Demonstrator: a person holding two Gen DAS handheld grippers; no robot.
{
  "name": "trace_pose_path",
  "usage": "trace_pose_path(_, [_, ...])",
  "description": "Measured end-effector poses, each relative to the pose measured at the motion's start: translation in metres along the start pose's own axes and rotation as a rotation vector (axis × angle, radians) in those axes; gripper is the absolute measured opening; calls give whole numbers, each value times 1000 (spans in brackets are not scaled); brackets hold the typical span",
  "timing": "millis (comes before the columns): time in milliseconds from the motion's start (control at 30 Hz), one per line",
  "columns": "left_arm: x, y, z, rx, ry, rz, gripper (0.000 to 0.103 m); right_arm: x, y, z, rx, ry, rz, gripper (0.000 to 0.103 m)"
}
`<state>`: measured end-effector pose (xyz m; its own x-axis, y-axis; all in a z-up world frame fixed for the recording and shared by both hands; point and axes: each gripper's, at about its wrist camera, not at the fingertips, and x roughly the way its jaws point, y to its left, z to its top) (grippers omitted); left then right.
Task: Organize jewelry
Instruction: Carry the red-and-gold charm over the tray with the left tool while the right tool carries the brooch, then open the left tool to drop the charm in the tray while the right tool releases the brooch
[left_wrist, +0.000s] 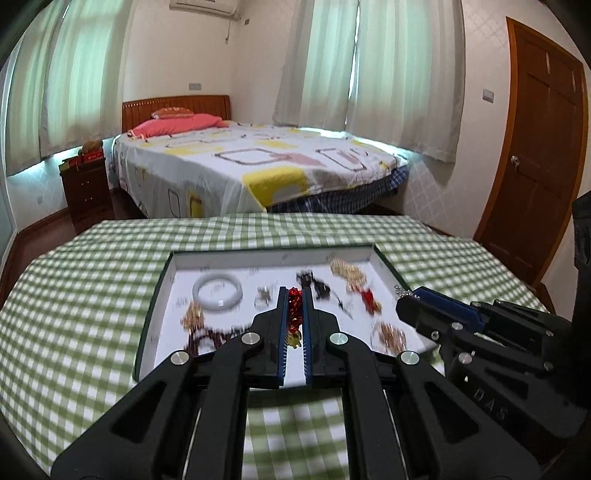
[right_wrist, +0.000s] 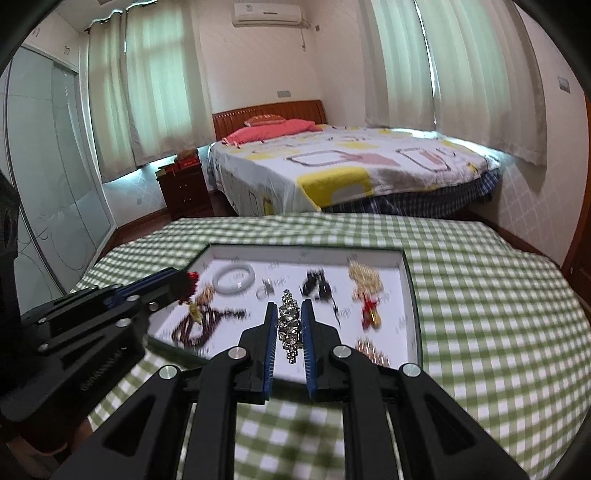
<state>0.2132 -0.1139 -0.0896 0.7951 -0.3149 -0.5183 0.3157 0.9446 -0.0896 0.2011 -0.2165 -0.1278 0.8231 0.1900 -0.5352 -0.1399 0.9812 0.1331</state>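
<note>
The left claw pinches a red bead string and the right claw pinches a silver chain, both hanging over the lower middle of the white tray. Judging by the blur, lift slowly, so the dangling ends clear the other pieces without snagging.

Desk cloth: green-white gingham. Tray: white inside, dark green rim. Left tongs: black with blue pads, holding a red bead string with a yellow charm. Right tongs: same black and blue, gripping a silver sparkly piece. Bangle showing pale white-grey. Chains reading gold; beads dark maroon. Bedsheet: white with yellow, grey, pink squares. Pillow pink.
</note>
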Motion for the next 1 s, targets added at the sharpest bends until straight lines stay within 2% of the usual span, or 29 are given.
trace_pose_path(200, [28,9,14,-18,-5,17,7,22,2,16,-10,-28,-8,14])
trace_pose_path(500, [85,20,-24,-34,159,32,7,81,-12,-14,14,122,-22,14])
trace_pose_path(633, [99,27,-37,-47,207,32,7,101,-19,-24,19,184,-28,14])
trace_pose_path(1000, [109,24,-39,-36,232,15,7,116,-19,-27,10,257,-21,14])
